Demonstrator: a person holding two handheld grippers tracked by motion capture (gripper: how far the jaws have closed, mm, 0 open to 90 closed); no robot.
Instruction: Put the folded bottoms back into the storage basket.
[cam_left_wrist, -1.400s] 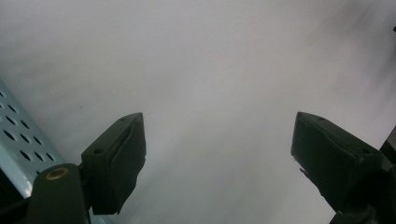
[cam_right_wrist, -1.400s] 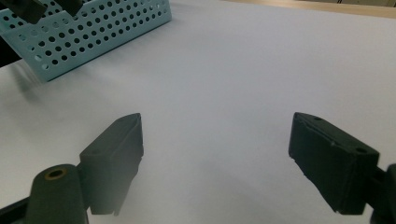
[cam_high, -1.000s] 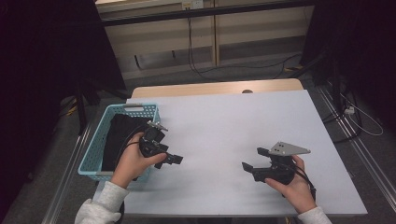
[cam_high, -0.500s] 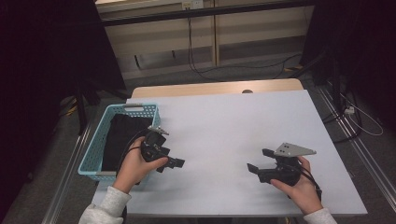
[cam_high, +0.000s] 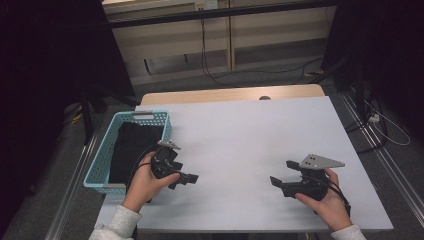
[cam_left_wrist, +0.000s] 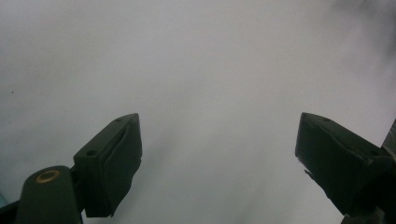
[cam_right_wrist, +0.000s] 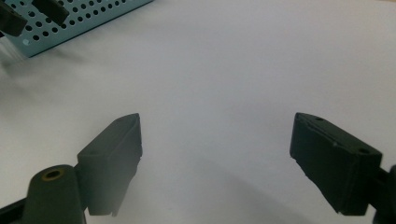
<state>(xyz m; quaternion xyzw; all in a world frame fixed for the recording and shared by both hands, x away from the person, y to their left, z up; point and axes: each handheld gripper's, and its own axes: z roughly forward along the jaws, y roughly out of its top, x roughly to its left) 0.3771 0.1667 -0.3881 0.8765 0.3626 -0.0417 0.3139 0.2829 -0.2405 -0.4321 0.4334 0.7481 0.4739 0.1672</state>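
Note:
A light blue perforated basket (cam_high: 102, 159) stands at the table's left edge with a black cloth (cam_high: 129, 150) folded inside it. My left gripper (cam_high: 186, 180) is held just right of the basket, low over the white table (cam_high: 250, 140), open with nothing between its jaws (cam_left_wrist: 217, 163). My right gripper (cam_high: 280, 174) hovers near the front right of the table, pointing left, also open and empty (cam_right_wrist: 215, 158). In the right gripper view the basket's wall (cam_right_wrist: 79, 21) runs across the top left corner.
A tan desk edge (cam_high: 230, 95) lies behind the white table. Cables trail on the floor beyond it and at the right (cam_high: 385, 125). Dark panels stand at both sides of the room.
Both hands have shifted slightly toward the front of the table. The left gripper has edged away from the basket's rim. Both grippers stay open and empty.

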